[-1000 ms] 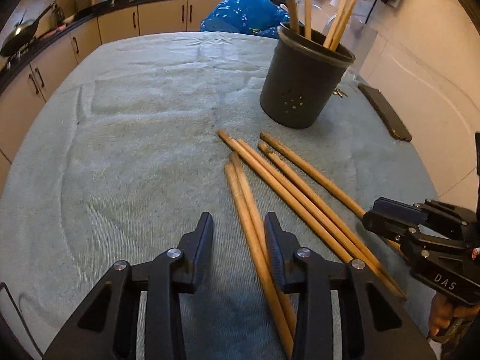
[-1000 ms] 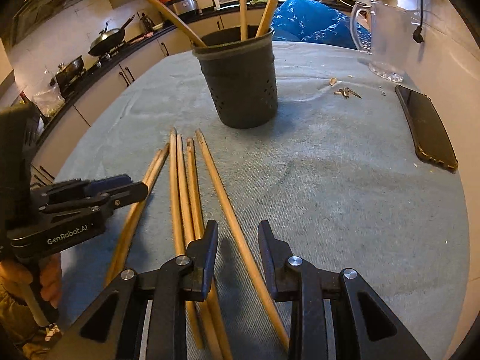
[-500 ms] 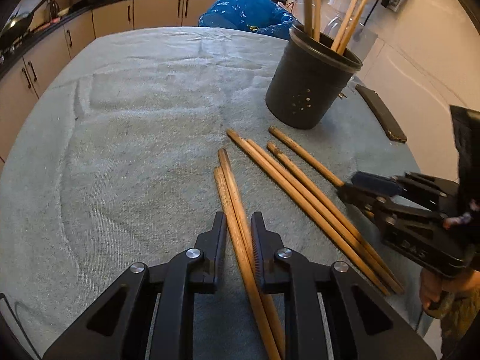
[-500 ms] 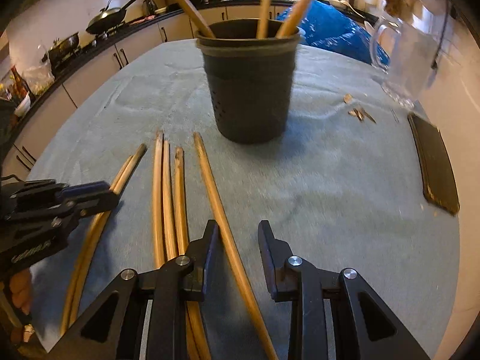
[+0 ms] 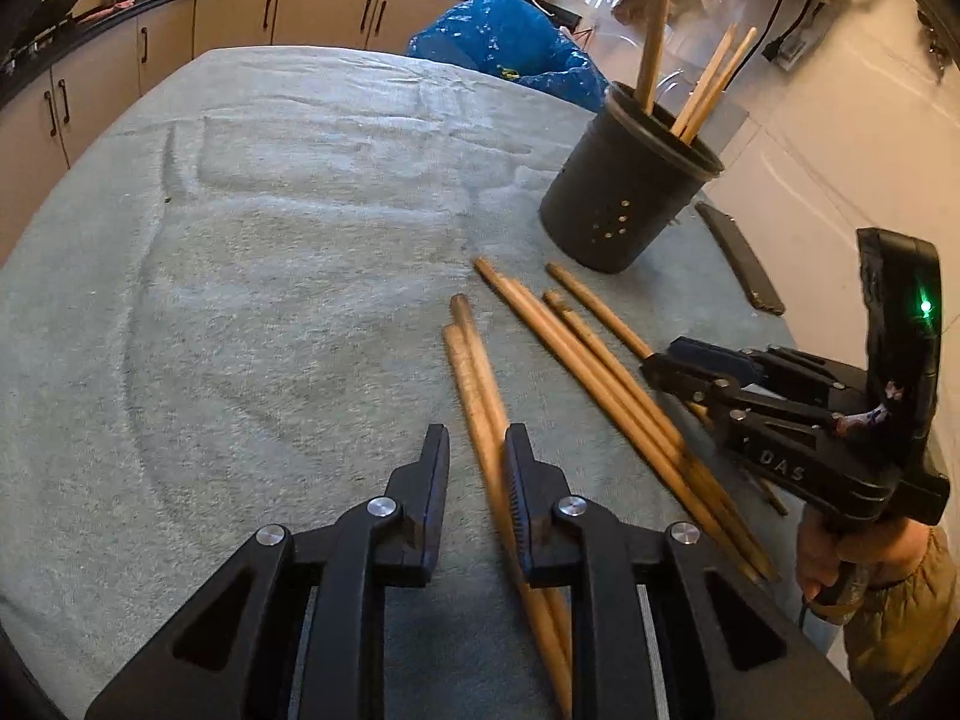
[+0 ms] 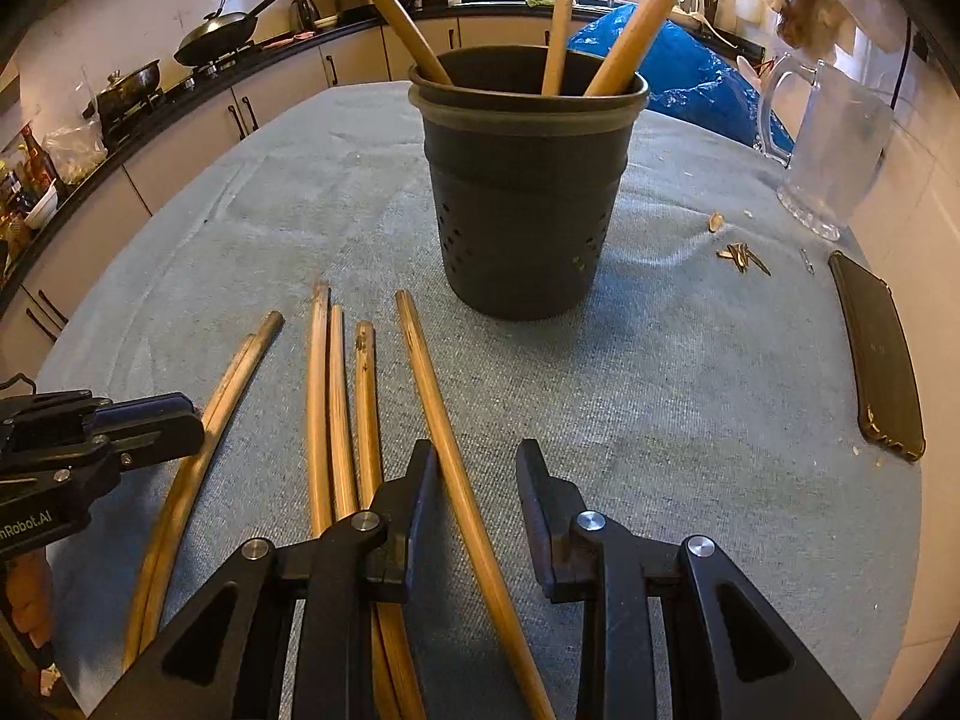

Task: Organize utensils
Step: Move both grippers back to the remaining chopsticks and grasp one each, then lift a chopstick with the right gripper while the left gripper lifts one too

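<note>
Roughly halfway, I judge: three wooden sticks already stand in the dark perforated holder point(image 6: 528, 180), while six more lie on the grey cloth point(image 5: 240, 270) in front of it. Farthest left, a pair of sticks point(image 5: 474, 372) runs between the jaws of the left gripper point(image 5: 477, 462), which have just narrowed around it, though motion blur hides whether the pads truly press. Next lie three sticks side by side point(image 6: 336, 396). Then a single stick point(image 6: 444, 450) passes between the right gripper's point(image 6: 474, 468) parted jaws, against its left finger only. The sticks' near ends are cut off beneath both grippers.
</note>
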Demonstrator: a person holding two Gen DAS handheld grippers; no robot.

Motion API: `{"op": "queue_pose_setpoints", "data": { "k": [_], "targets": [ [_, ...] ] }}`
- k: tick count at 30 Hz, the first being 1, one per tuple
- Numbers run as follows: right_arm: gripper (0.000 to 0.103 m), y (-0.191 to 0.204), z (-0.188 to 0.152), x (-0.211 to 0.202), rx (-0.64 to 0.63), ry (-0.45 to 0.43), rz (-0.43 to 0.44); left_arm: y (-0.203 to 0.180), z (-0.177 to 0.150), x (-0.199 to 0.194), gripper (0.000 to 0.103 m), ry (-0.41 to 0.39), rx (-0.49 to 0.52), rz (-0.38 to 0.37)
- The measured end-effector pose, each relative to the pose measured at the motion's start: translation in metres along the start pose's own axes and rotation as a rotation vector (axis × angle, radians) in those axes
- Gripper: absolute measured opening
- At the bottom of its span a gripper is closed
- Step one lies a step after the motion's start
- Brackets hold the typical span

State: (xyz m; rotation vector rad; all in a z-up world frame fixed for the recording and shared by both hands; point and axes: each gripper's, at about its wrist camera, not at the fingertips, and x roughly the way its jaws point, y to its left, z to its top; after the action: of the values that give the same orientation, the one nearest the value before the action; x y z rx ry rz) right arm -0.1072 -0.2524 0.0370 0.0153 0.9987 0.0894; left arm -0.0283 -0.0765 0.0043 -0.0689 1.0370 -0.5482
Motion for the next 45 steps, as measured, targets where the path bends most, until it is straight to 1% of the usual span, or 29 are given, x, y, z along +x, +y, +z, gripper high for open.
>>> {"op": "queue_pose_setpoints", "data": {
  "k": [6, 9, 11, 13, 14, 15, 16, 18, 19, 20, 22, 25, 27, 29, 32, 34, 35, 37, 40, 43, 44, 45],
  "targets": [
    [0.030, 0.002, -0.002, 0.000, 0.001, -0.005, -0.008, -0.012, 0.002, 0.003, 0.018, -0.004, 0.054, 0.061],
    [0.030, 0.003, -0.003, -0.001, 0.003, -0.005, -0.010, -0.018, 0.006, 0.007, 0.018, 0.000, 0.071, 0.071],
    [0.030, 0.003, -0.003, -0.001, 0.002, -0.004, -0.011, -0.023, 0.010, 0.011, 0.018, -0.005, 0.093, 0.105],
    [0.030, 0.005, -0.003, -0.001, 0.003, 0.000, -0.014, -0.026, 0.017, 0.016, 0.016, 0.005, 0.104, 0.112],
    [0.030, 0.004, -0.002, -0.001, 0.005, 0.003, -0.015, -0.027, 0.019, 0.020, 0.016, 0.023, 0.109, 0.118],
    [0.029, 0.004, -0.002, -0.001, 0.009, 0.008, -0.015, -0.028, 0.021, 0.022, 0.016, 0.018, 0.114, 0.124],
    [0.028, 0.003, 0.000, 0.000, 0.016, 0.012, -0.016, -0.029, 0.022, 0.023, 0.016, 0.015, 0.125, 0.137],
    [0.014, -0.001, 0.000, -0.001, 0.041, 0.019, -0.027, -0.030, 0.022, 0.023, 0.014, 0.016, 0.132, 0.145],
    [0.012, -0.004, 0.000, -0.001, 0.056, 0.023, -0.021, -0.029, 0.021, 0.021, 0.014, 0.016, 0.128, 0.144],
    [0.012, -0.010, -0.002, -0.003, 0.084, 0.030, 0.004, -0.025, 0.020, 0.018, 0.014, 0.019, 0.118, 0.130],
    [0.012, -0.017, -0.006, -0.006, 0.113, 0.037, 0.026, -0.017, 0.019, 0.015, 0.014, 0.027, 0.097, 0.106],
    [0.009, -0.024, -0.018, -0.015, 0.129, 0.040, 0.019, -0.002, 0.013, 0.005, 0.013, 0.036, 0.060, 0.073],
    [0.008, -0.030, -0.027, -0.022, 0.145, 0.046, 0.023, 0.009, 0.009, -0.001, 0.013, 0.046, 0.035, 0.034],
    [0.008, -0.034, -0.037, -0.028, 0.154, 0.052, 0.022, 0.016, 0.004, -0.006, 0.016, 0.046, 0.013, 0.008],
    [0.008, -0.037, -0.051, -0.038, 0.160, 0.056, 0.015, 0.022, -0.001, -0.011, 0.016, 0.032, 0.014, 0.024],
    [0.008, -0.039, -0.055, -0.041, 0.156, 0.056, 0.007, 0.026, -0.005, -0.015, 0.016, 0.016, 0.024, 0.053],
    [0.008, -0.039, -0.057, -0.042, 0.153, 0.054, 0.002, 0.026, -0.005, -0.016, 0.015, 0.009, 0.031, 0.079],
    [0.008, -0.039, -0.060, -0.044, 0.149, 0.047, -0.008, 0.022, -0.003, -0.014, 0.015, 0.012, 0.040, 0.101],
    [0.008, -0.038, -0.062, -0.044, 0.153, 0.044, -0.019, 0.015, 0.001, -0.017, 0.015, -0.001, 0.045, 0.081],
    [0.009, -0.036, -0.063, -0.045, 0.155, 0.039, -0.025, 0.009, 0.012, -0.017, 0.015, -0.015, 0.047, 0.082],
    [0.009, -0.036, -0.063, -0.045, 0.158, 0.037, -0.024, 0.006, 0.020, -0.015, 0.018, -0.022, 0.051, 0.083],
    [0.009, -0.037, -0.062, -0.045, 0.163, 0.036, -0.022, 0.004, 0.026, -0.013, 0.024, -0.025, 0.059, 0.090]
  ]
}}
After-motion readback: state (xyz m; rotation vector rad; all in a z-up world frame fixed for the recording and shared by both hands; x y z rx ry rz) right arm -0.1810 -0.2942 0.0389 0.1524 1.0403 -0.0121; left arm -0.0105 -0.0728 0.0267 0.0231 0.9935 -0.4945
